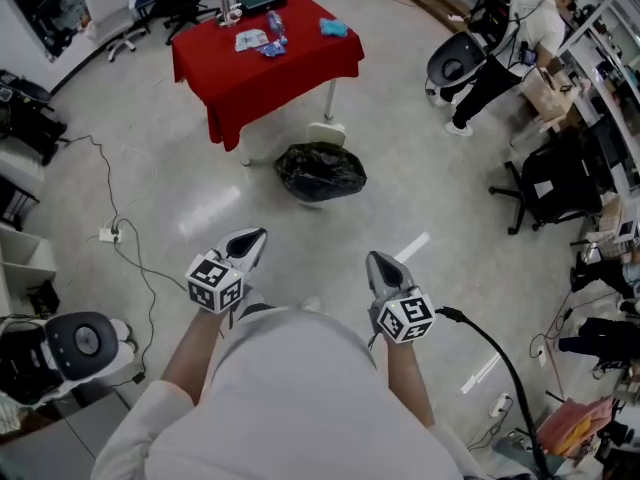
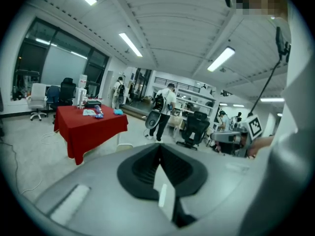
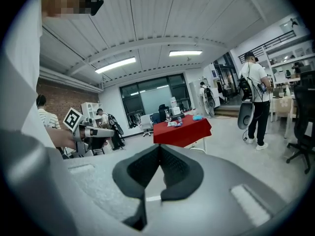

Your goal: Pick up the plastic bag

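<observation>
A black plastic bag (image 1: pixel 320 171) lines a bin on the grey floor, just in front of the red-clothed table (image 1: pixel 262 56). My left gripper (image 1: pixel 257 238) and right gripper (image 1: pixel 375 260) are held out side by side, well short of the bag and apart from it. Both are shut with nothing between their jaws. In the left gripper view the left gripper (image 2: pixel 159 147) points across the room toward the table (image 2: pixel 87 130); the bag is hidden there. The right gripper (image 3: pixel 160 148) also looks toward the table (image 3: pixel 182 131), with the bag out of sight.
A white pedal bin lid (image 1: pixel 327 132) shows behind the bag. A person (image 1: pixel 510 38) stands at the far right by office chairs (image 1: pixel 555 183). A cable (image 1: pixel 120 236) trails over the floor at left, and a wheeled robot base (image 1: pixel 75 346) stands near left.
</observation>
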